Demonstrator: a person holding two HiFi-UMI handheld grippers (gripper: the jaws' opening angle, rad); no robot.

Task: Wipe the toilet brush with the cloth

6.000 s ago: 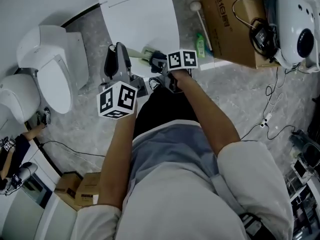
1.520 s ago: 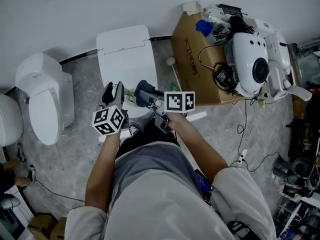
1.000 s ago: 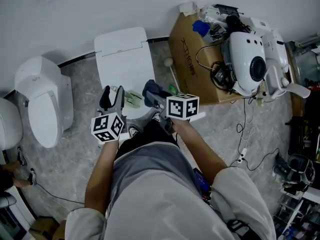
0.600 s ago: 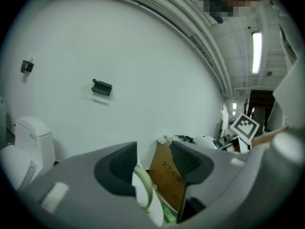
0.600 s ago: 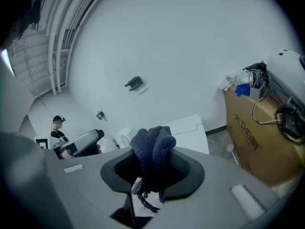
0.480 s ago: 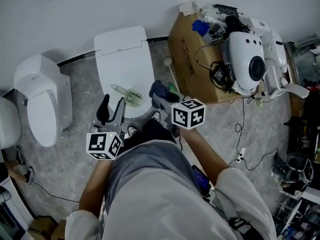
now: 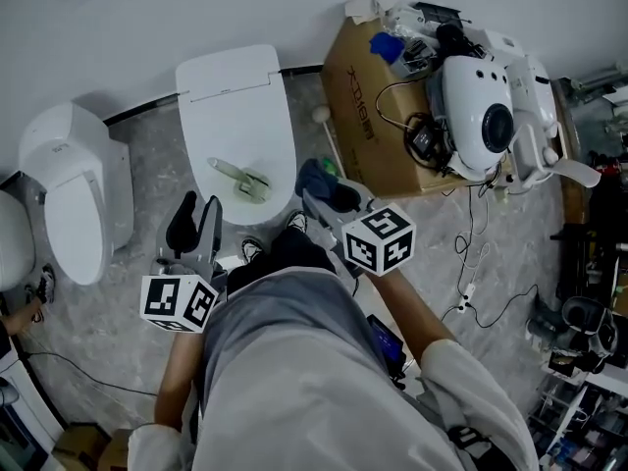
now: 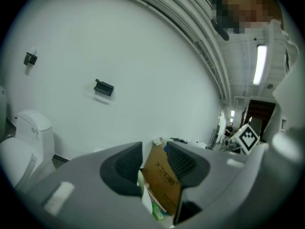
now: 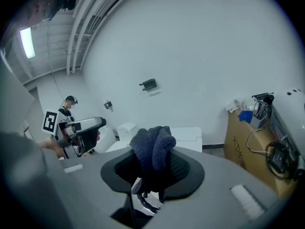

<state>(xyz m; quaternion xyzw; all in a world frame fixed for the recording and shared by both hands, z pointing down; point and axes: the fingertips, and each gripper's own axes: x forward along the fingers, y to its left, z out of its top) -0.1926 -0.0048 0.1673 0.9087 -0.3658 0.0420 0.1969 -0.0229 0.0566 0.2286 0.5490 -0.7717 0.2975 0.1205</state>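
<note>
Cloth (image 9: 153, 148) pinched in right gripper (image 9: 152, 170); left gripper (image 8: 155, 163) apart, empty

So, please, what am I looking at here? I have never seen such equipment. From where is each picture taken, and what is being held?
There is no robot: a person holds two two-jaw tools. The cubes with black squares are parts of those tools. The head view comes from a camera on the person's head, looking down. The other two views come from cameras riding on the tools. The left tool is open and empty; only a cardboard box shows through its gap. The right tool is shut on a dark cloth. A greenish toilet brush lies on the closed lid of a white toilet, and neither tool touches it.
</note>
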